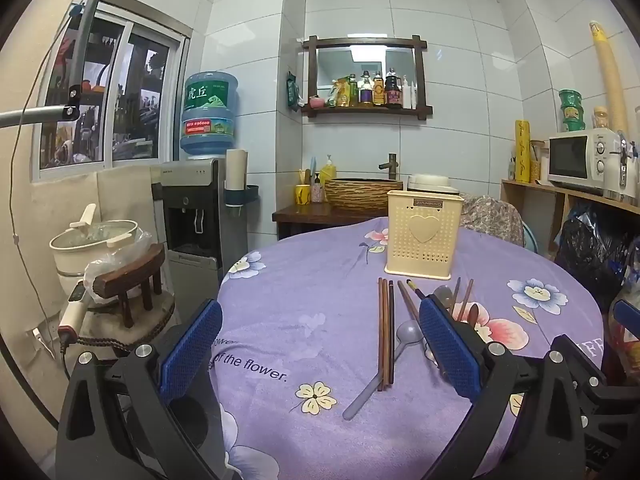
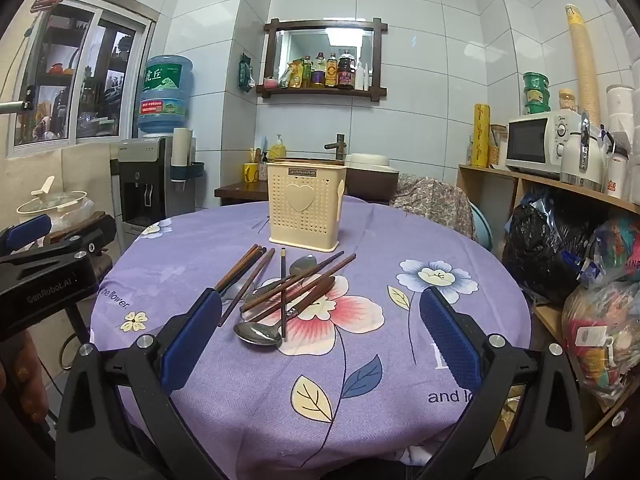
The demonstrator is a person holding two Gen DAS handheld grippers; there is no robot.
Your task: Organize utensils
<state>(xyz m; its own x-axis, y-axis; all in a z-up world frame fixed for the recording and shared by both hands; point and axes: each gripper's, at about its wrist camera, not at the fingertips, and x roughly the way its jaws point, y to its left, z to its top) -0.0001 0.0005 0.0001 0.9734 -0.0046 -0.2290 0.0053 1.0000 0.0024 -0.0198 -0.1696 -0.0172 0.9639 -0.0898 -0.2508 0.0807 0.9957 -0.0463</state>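
My left gripper (image 1: pixel 320 344) and right gripper (image 2: pixel 320 336) both gape wide, holding nothing. Chopsticks (image 2: pixel 296 280) and spoons (image 2: pixel 258 334) lie mid-table (image 2: pixel 440 240); cream holder (image 2: pixel 306 204) stands near far edge.

Left gripper (image 1: pixel 320 344) and right gripper (image 2: pixel 320 340) gape wide, seemingly empty

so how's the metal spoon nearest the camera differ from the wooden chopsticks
The spoon is shiny silver with a wide bowl; the chopsticks are dark brown, thin and straight. The spoon lies partly under crossed utensils in the pile; the chopsticks lie side by side at its left edge. Both lie flat on the purple cloth, outside the holder.
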